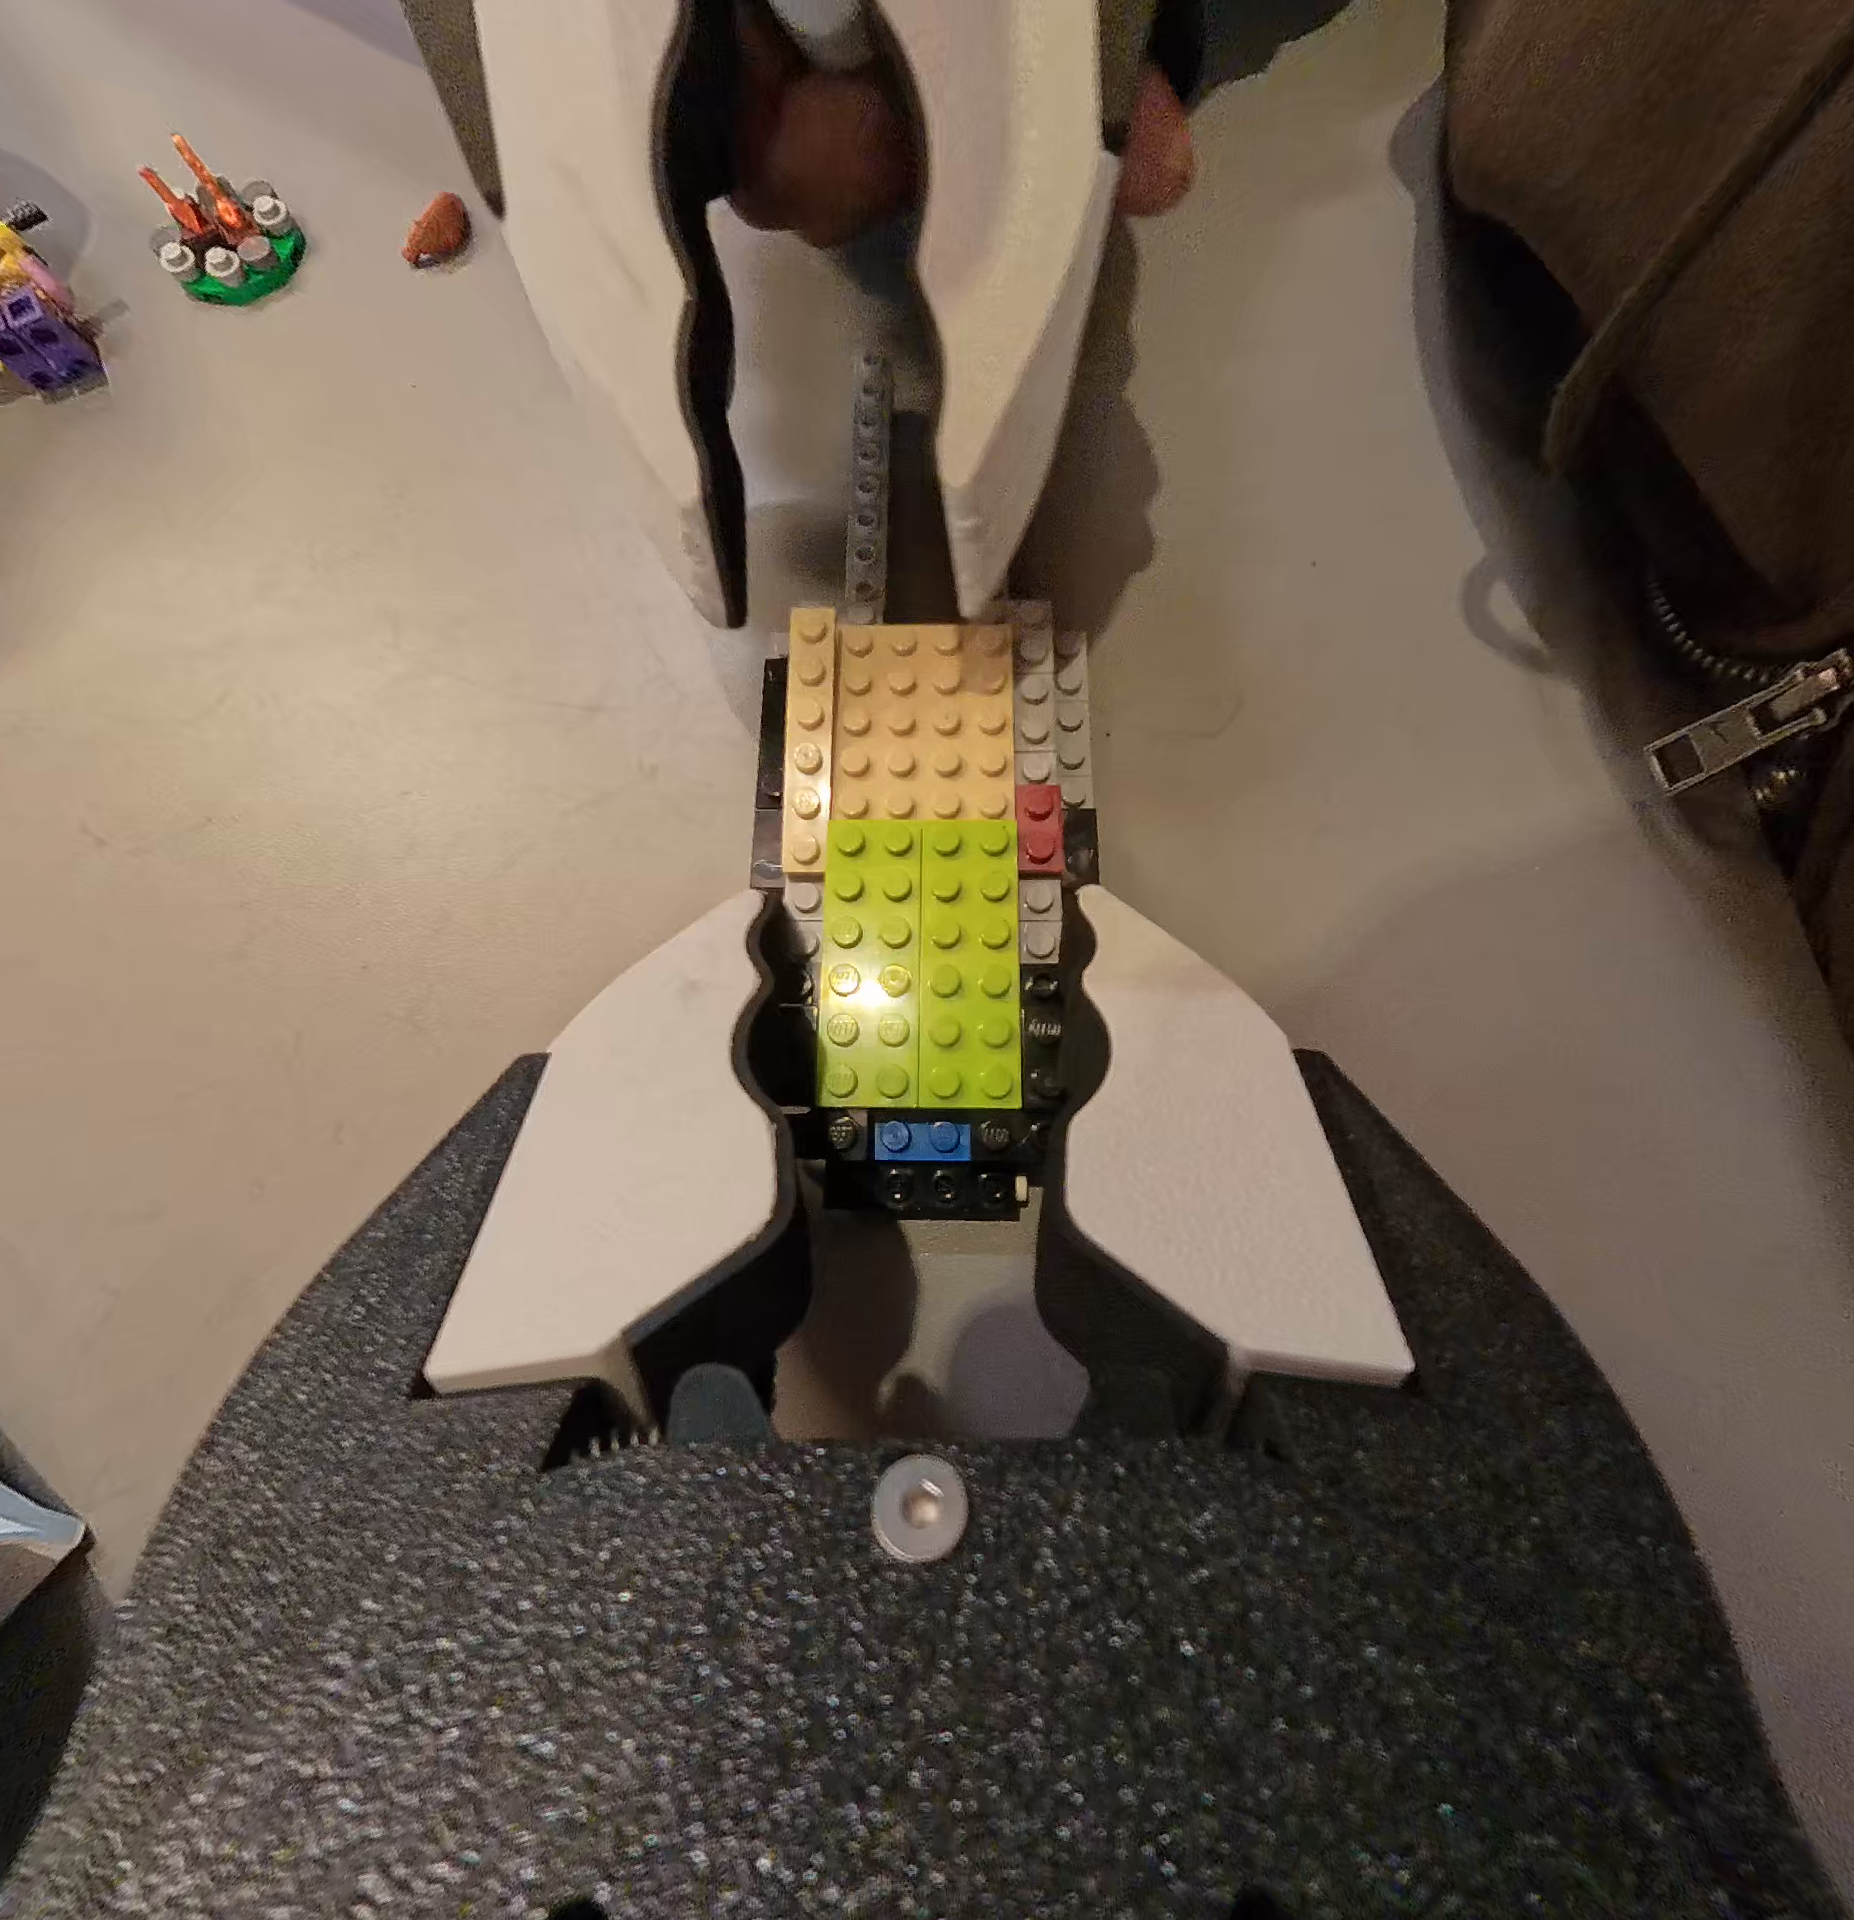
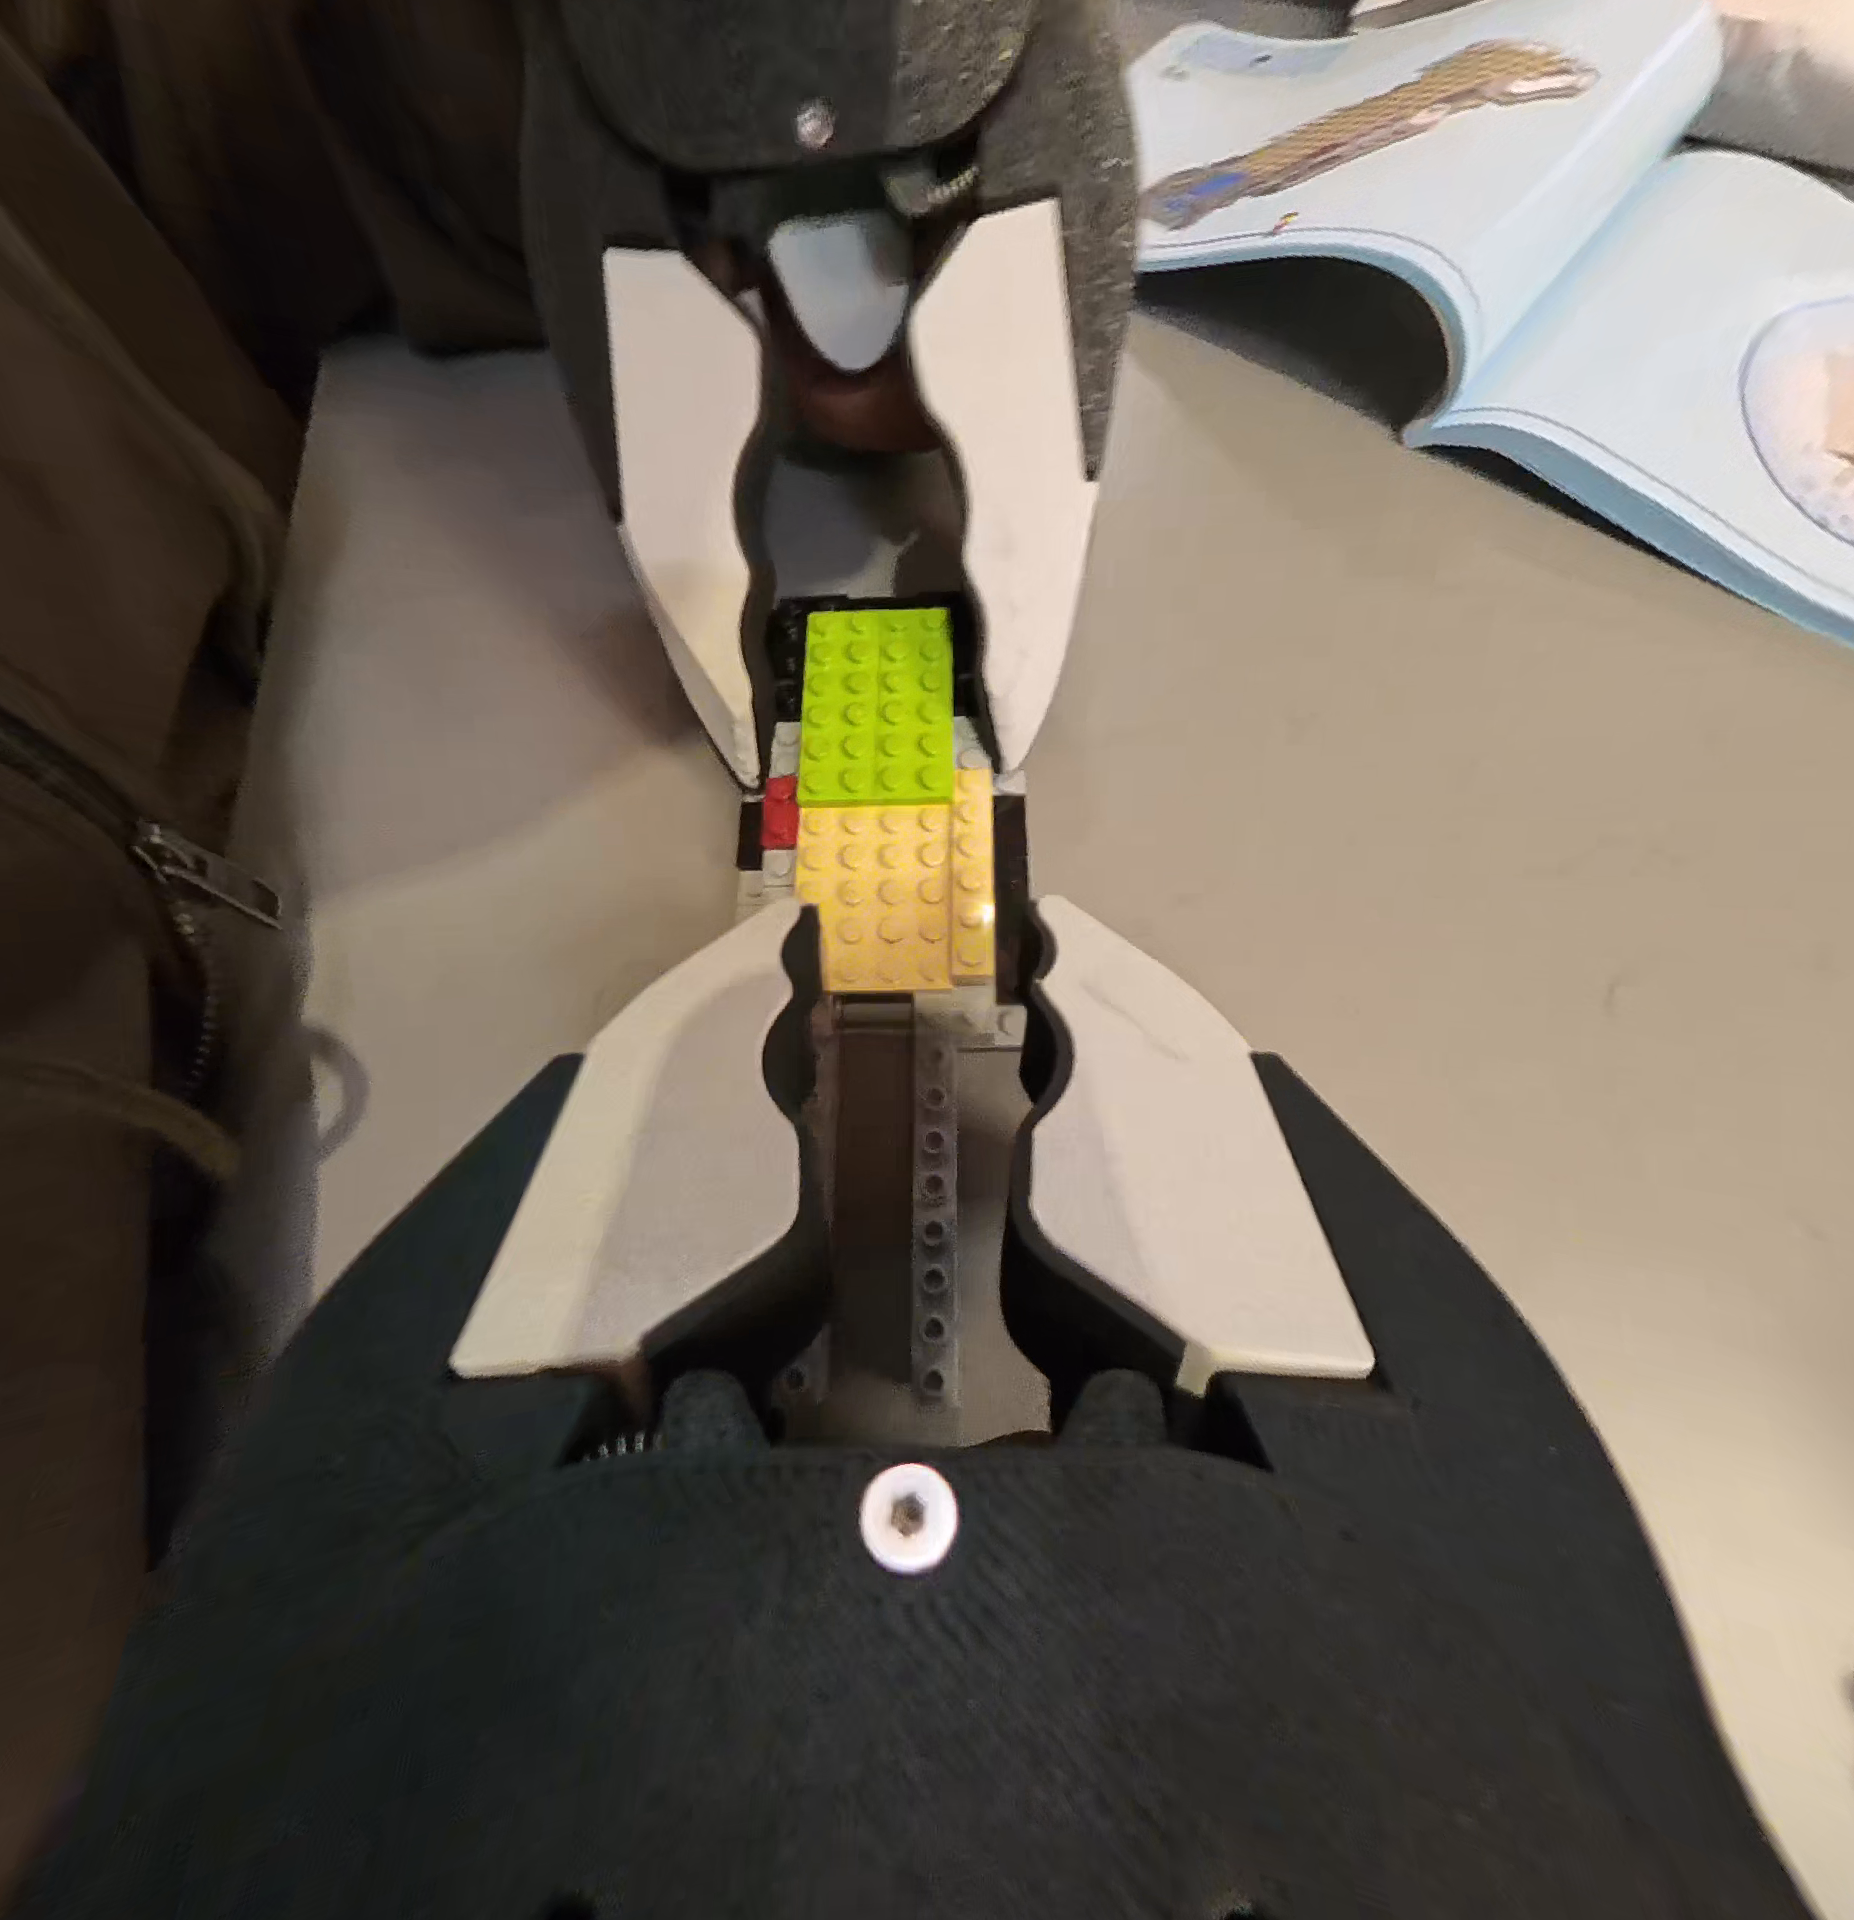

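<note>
brick build point(image 1: 918, 894): centre of frame on the pale surface point(image 1: 331, 727), lime, tan, grey and black plates
left tongs point(image 1: 918, 904): clamped on the lime end
right tongs point(image 2: 918, 925): around the tan end, grip unclear
grey beam point(image 2: 933, 1195): sticks out between right tongs
extras: small green round build point(image 1: 232, 244) upper left, open booklet point(image 2: 1525, 260) upper right

1. Left claw point(image 1: 923, 904) fills the lower half of its own view, fingers pointing up the frame, and closes on the green end of the brick model point(image 1: 918, 831), pads at its sides.
2. Right claw point(image 2: 918, 914) enters from the bottom of its view, facing the left one head-on, astride the tan end of the model; whether its pads press is unclear.
3. A hand shows behind each claw at the top centre.
</note>
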### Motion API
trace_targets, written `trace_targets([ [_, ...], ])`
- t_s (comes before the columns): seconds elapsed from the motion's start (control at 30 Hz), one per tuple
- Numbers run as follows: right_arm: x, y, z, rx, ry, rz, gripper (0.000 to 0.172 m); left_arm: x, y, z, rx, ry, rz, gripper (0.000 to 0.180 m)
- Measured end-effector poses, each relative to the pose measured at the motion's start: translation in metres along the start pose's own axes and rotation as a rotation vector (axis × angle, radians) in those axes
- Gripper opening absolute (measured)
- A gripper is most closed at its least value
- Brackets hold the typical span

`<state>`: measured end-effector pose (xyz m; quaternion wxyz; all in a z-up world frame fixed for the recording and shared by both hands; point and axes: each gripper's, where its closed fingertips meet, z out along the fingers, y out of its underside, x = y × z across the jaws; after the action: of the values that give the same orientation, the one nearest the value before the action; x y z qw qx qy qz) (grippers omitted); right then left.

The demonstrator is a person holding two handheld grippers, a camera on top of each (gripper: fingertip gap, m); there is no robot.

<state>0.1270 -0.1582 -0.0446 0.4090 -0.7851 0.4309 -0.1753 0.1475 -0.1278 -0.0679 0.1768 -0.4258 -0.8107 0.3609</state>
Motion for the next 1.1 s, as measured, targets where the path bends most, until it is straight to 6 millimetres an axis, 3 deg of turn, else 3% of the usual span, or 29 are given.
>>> trace_targets([
  [0.13,0.012,0.010,0.002,-0.058,0.029,0.054,0.029,0.000,0.000,0.000,0.000,0.000,0.001,0.050],
  [0.27,0.007,0.010,0.006,-0.059,-0.013,0.078,0.012,0.000,0.000,0.000,0.000,0.001,0.002,0.050],
  [0.4,0.008,0.008,0.006,-0.047,-0.023,0.089,0.008,0.001,0.000,0.000,-0.001,0.003,0.006,0.050],
  [0.6,0.017,-0.004,-0.008,0.018,0.029,0.088,0.008,0.001,0.001,-0.001,0.000,0.006,0.012,0.050],
  [0.73,0.032,-0.001,-0.020,0.011,0.129,0.122,0.008,0.002,0.002,-0.002,0.001,0.009,0.030,0.050],
  [0.83,0.039,0.002,-0.035,0.015,0.225,0.163,0.008,0.003,0.003,-0.004,0.002,0.018,0.054,0.050],
  [0.93,0.034,0.006,-0.059,0.045,0.295,0.227,0.008,0.008,0.005,-0.006,0.005,0.031,0.073,0.050],
  [1.1,0.020,0.019,-0.123,0.036,0.440,0.299,0.008,0.013,0.006,-0.008,0.005,0.043,0.086,0.050],
])
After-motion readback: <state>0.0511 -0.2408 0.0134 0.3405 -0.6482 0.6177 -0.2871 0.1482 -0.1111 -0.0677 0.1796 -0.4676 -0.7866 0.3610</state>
